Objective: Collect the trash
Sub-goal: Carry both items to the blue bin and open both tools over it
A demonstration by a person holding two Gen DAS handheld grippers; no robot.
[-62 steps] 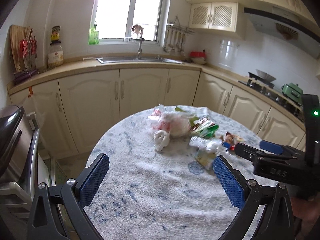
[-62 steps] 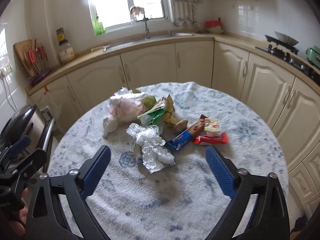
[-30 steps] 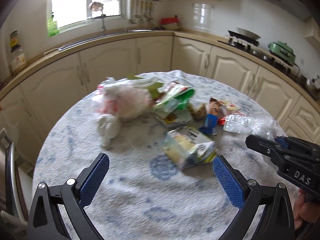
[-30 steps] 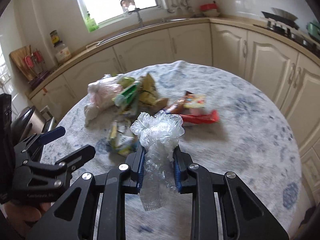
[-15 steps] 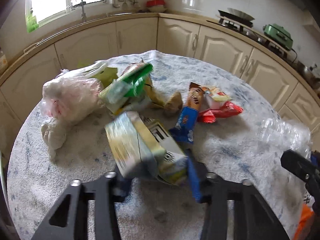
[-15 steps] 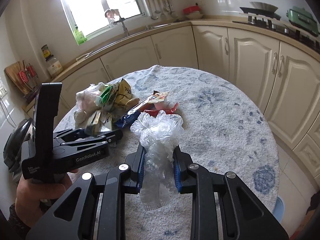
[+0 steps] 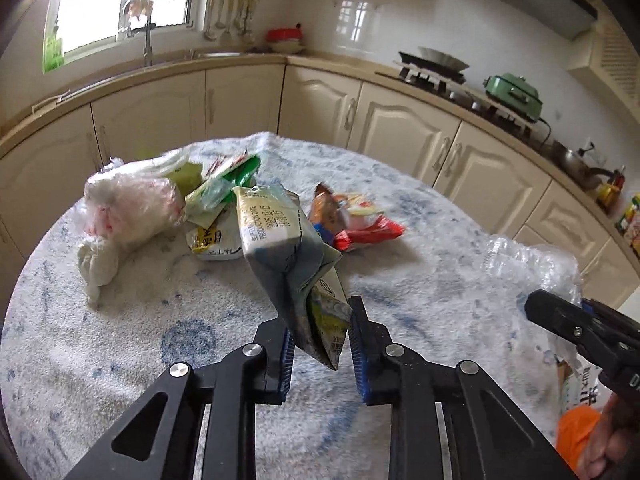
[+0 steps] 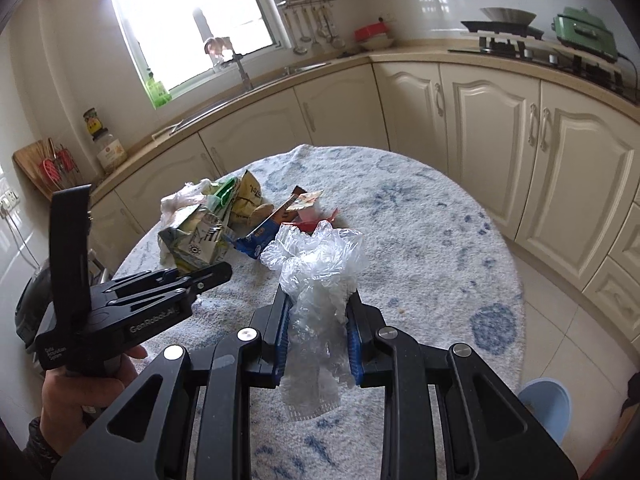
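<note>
Trash lay heaped toward the far left of the round desk (image 7: 440, 248), which was covered in a white cloth with blue blotches; at the left end of the heap sat a knotted white plastic bag (image 7: 128, 208) with pink showing through it, and a small white wad (image 7: 98, 264) lay just in front of it; next along were green and yellow snack wrappers (image 7: 220, 188), one of them flat on the cloth; the left gripper (image 7: 320, 340) had its jaws just closed on a crushed drink carton (image 7: 284, 248), which stood tilted up out of the blue pads and rose clear of the cloth, its lower end pinched between them; in the right wrist view the same carton (image 8: 192, 240) showed at the tip of the left gripper (image 8: 216, 274), gripped by a hand (image 8: 84, 384) in a dark sleeve; behind the carton lay a brown and blue biscuit wrapper (image 7: 320, 212) and, touching it, a red wrapper (image 7: 368, 232); well apart from the heap, near the right edge of the desk, the right gripper (image 8: 318, 336) was clamped on a crumpled clear plastic bottle (image 8: 316, 280), which bulged above the pads and hung below them, off the cloth; the left wrist view caught that bottle (image 7: 532, 268) beside the dark nose of the right gripper (image 7: 560, 316); cream cabinets (image 8: 480, 120) curved round behind the desk.
</note>
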